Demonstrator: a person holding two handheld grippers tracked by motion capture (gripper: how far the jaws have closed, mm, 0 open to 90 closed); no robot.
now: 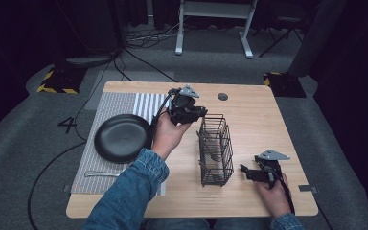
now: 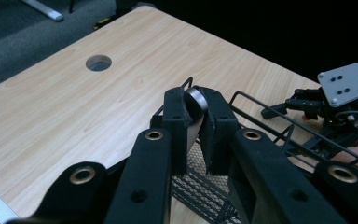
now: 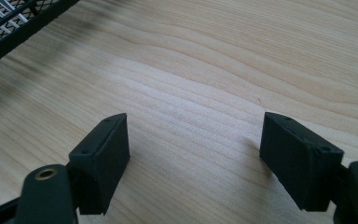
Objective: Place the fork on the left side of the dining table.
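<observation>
- High view: left gripper pinches a silvery utensil end above the wire basket's far rim.
- Black pan lies left on a striped mat.
- Right gripper, jaws wide, rests near right on the table.

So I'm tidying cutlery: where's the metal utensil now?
The metal utensil is pinched in the left gripper, just above the wire basket at table centre.

A black wire basket stands on a pale wooden table. Beside the left gripper, a black pan rests on a grey-and-white striped mat.
</observation>
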